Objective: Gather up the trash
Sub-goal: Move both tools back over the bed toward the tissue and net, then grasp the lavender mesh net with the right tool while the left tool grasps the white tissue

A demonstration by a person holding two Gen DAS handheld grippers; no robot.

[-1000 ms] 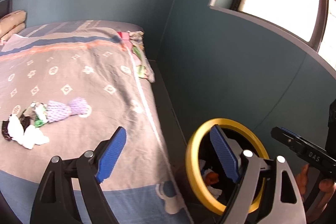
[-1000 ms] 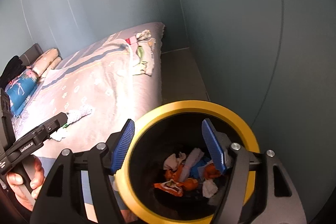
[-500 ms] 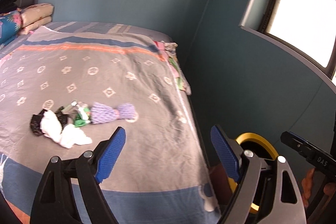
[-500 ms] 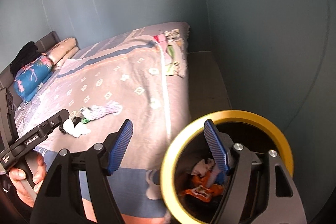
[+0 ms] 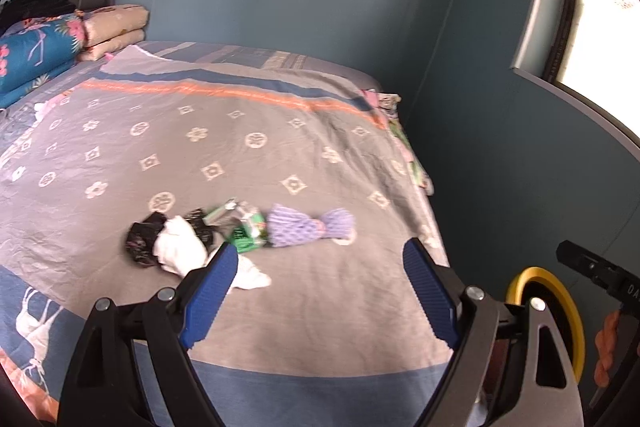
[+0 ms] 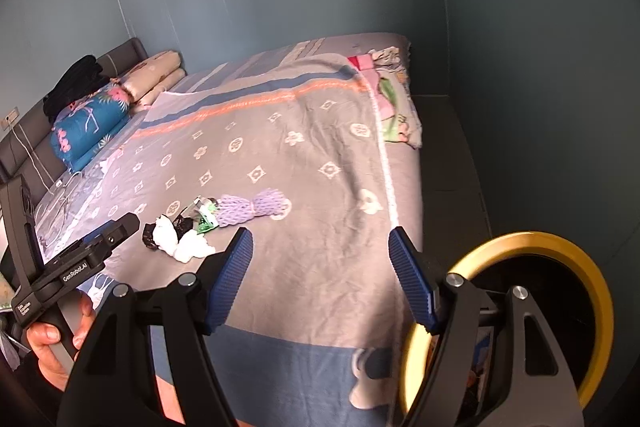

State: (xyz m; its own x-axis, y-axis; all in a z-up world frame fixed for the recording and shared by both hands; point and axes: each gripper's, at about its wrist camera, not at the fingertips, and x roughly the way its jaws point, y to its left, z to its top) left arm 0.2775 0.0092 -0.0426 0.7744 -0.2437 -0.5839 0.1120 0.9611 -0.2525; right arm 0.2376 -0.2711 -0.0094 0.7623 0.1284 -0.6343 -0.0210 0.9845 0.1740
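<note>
Left gripper [image 5: 316,291]: my jaws stand wide apart, nothing between them, hovering above the near part of the bedspread [image 5: 208,131].
Right gripper [image 6: 320,279]: also spread wide and empty, beside the yellow-rimmed bin [image 6: 532,243].
Trash: a small heap on the bedspread, made up of a black bag scrap [image 5: 142,239], white crumpled tissue [image 5: 178,249], a green wrapper [image 5: 246,229] and purple foam netting [image 5: 304,227], all touching or overlapping.
Bin: off the bed's corner, on my right, low against the blue wall.
Risk, pinch: the pieces lie tangled, so closing on one may drag a neighbour or catch the cloth beneath.
Risk, carry: tissue is light and may slip free before reaching the bin.
Left view only: the heap close up, with one tissue piece partly behind my left finger.
Right view only: the bin's open mouth, and the hand [image 6: 56,343] holding the left gripper.
</note>
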